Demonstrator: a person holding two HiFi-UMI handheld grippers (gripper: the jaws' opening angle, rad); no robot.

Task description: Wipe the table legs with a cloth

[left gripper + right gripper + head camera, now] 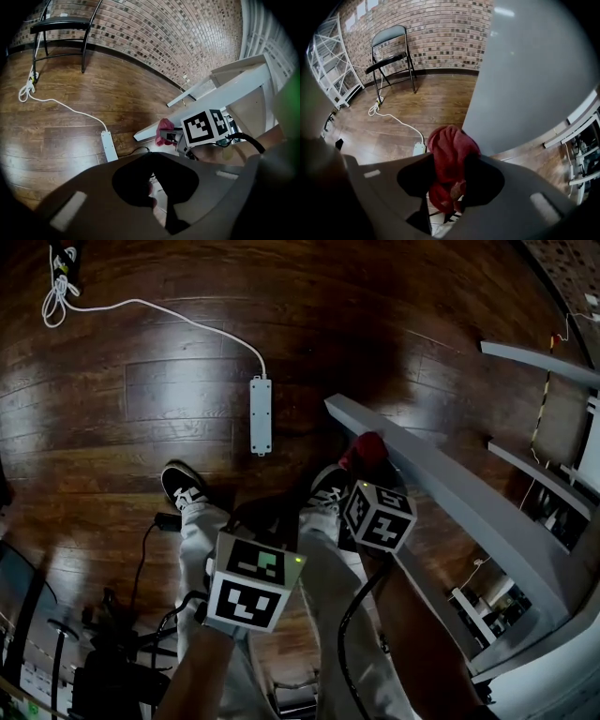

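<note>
The left gripper [151, 193] is held low in the middle of the head view, with its cube [248, 582] on top. In the left gripper view its jaws are seen shut tight together, and nothing is held between them.

The right gripper [453, 190] is seen just to the right of it in the head view, a bit higher in the frame. Its jaws are closed on a red cloth [450, 150]. The cloth is bunched up and sticks out past the jaw tips. In the head view the cloth is seen right at the left edge of the grey table leg [450, 502], near the leg's upper end, and looks to be touching it. The leg is seen slanting from the middle of the frame down to the lower right.

Two shoes [185, 486] are seen under the grippers, on a dark wood floor [122, 427]. One shoe is at the left of the cloth and the other is just below it in the frame.

Farther off, a white power strip [262, 415] is laid on the floor above the shoes in the frame. A white cord [159, 310] is run from it to the upper left corner.

In the left gripper view a black chair [65, 28] is seen at the upper left, beside a brick wall [178, 37].
</note>
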